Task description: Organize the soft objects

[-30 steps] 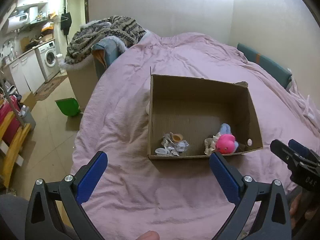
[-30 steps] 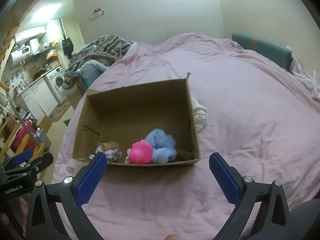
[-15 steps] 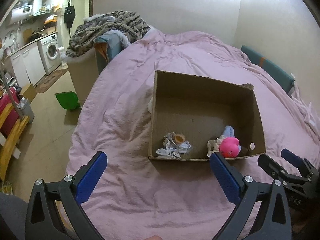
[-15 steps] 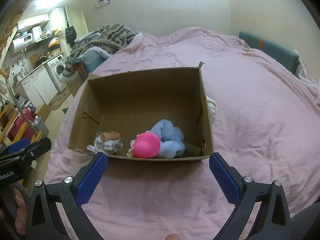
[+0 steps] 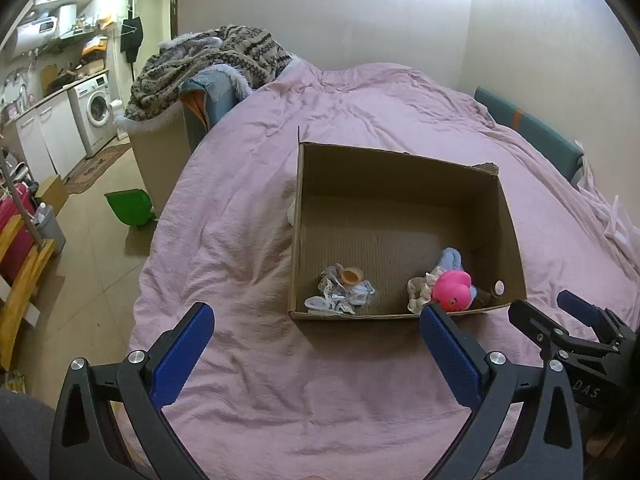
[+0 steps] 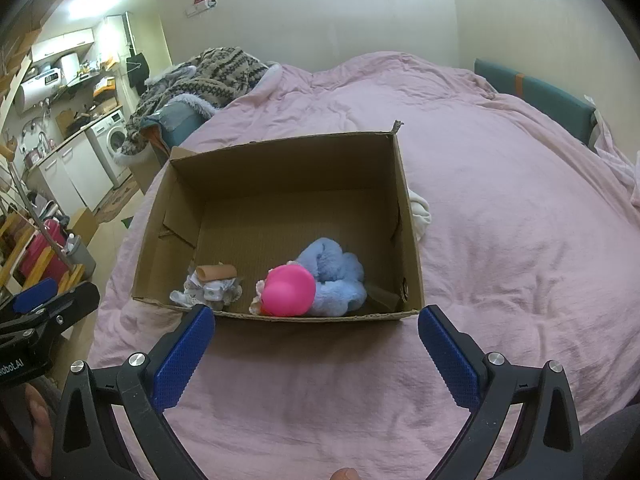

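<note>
An open cardboard box (image 5: pixel 400 152) (image 6: pixel 280 142) sits on the pink bedspread. Inside near its front wall lie a pink round toy (image 5: pixel 452 290) (image 6: pixel 289 290), a light blue plush (image 6: pixel 334 272) (image 5: pixel 450 258), a cream frilly cloth (image 5: pixel 418 290) and a small doll in white-grey fabric (image 5: pixel 340 294) (image 6: pixel 212 286). A white soft item (image 6: pixel 420 212) lies on the bed just outside the box's right wall. My left gripper (image 5: pixel 316 344) and right gripper (image 6: pixel 316 344) are both open and empty, held above the bedspread in front of the box.
The pink bed (image 5: pixel 360 392) fills the middle. A pile of knitted blankets (image 5: pixel 208 60) lies at the far left corner. A green bin (image 5: pixel 130 206), washing machine (image 5: pixel 96 108) and a grey bin (image 5: pixel 50 226) stand on the floor at left. A teal headboard (image 5: pixel 528 128) is at right.
Both grippers have drawn nearer the box front and risen slightly, so more of the box floor shows. Both stay open and empty.
</note>
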